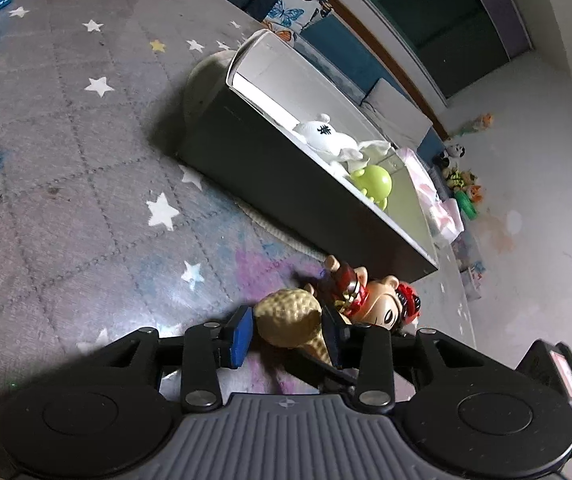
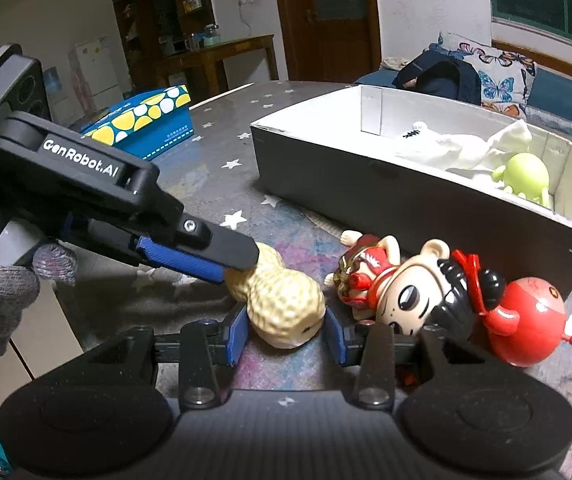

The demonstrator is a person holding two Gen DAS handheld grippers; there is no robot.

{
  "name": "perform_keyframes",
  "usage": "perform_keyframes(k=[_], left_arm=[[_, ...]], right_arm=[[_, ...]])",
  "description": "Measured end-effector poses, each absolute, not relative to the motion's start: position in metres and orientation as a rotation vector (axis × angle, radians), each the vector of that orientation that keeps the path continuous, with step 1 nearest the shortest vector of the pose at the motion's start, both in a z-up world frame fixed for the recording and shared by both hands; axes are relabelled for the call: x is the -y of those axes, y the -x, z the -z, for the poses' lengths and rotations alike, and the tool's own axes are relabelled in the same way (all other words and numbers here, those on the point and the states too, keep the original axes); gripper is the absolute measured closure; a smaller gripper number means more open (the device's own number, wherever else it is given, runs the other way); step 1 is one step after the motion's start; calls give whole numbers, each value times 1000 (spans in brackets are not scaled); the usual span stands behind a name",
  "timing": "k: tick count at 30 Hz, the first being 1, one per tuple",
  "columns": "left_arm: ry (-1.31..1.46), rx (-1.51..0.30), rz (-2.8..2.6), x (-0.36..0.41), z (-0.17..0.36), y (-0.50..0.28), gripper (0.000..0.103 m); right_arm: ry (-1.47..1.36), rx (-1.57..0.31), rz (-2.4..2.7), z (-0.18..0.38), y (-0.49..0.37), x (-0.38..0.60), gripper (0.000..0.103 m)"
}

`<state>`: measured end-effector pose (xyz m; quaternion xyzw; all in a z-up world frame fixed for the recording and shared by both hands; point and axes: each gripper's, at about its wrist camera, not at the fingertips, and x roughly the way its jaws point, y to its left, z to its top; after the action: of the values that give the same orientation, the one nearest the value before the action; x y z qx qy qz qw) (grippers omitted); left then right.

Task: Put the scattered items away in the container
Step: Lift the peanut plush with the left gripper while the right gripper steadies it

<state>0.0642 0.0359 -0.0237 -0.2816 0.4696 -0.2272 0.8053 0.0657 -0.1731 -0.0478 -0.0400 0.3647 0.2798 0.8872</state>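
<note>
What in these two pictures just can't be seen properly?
- Box floor, left view: its near wall hides it.
- Peanut toy, left view: lower end is behind the left gripper.
- Doll, right view: the right gripper covers its chin.
- Shelf items, right view: too small.

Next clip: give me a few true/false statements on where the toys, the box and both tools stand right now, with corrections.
1. Both tools have fingers around the peanut. True: the left tool and the right tool each straddle it.
2. The box holds nothing. False: a green toy and a white toy lie inside.
3. The doll lies on the mat outside the box. True.
4. The peanut is already in the box. False: it lies on the mat beside the doll.
5. The red round toy sits in the box. False: it is on the mat by the doll's head.
</note>
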Motion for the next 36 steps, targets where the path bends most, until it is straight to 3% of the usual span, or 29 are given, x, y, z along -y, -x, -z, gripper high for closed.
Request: perform_keyframes(k=[28,36], left_arm=[[715,-1018,451,-48,35,-59,63],[721,-1032,474,-46,36,-61,63]], right_arm=[[229,-779,-718,30,-69,139,60],[212,-788,-685,34,-72,139,67]])
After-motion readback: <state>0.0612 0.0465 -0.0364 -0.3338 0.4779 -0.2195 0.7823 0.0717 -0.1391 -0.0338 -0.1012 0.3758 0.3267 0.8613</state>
